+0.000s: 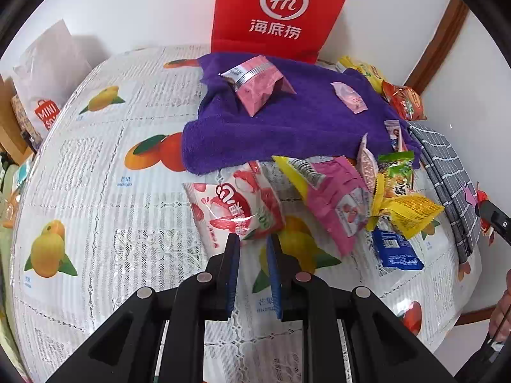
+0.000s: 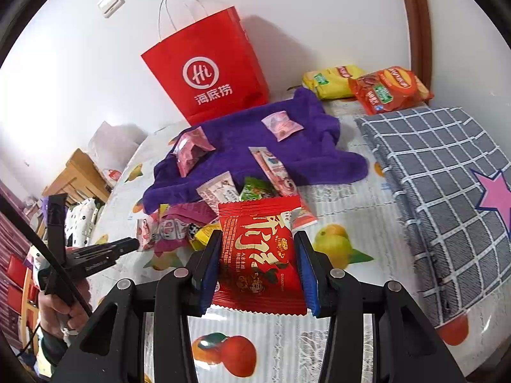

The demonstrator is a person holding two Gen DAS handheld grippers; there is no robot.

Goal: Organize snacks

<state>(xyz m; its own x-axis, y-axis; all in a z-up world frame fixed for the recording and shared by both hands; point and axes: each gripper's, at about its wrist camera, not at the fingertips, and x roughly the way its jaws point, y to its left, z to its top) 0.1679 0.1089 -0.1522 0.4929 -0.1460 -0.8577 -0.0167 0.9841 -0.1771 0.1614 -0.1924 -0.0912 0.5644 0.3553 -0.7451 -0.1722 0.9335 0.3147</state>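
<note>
My left gripper [image 1: 252, 239] is shut on the lower corner of a white-and-red lychee snack packet [image 1: 233, 204], which hangs just above the fruit-print tablecloth [image 1: 95, 175]. My right gripper [image 2: 258, 235] is shut on a red snack packet [image 2: 258, 261], its blue pads pressing both side edges. A purple towel [image 2: 255, 146] lies behind with two pink packets [image 2: 281, 124] on it. Several loose snacks [image 1: 351, 198] are piled at the towel's front edge. The left gripper [image 2: 127, 244] also shows at the left of the right wrist view, held by a hand.
A red paper bag [image 2: 207, 76] stands against the wall behind the towel. A grey checked cloth [image 2: 440, 175] lies folded at the right. Yellow and orange chip bags [image 2: 383, 86] sit in the far right corner. A white bag [image 1: 44, 73] stands at the far left.
</note>
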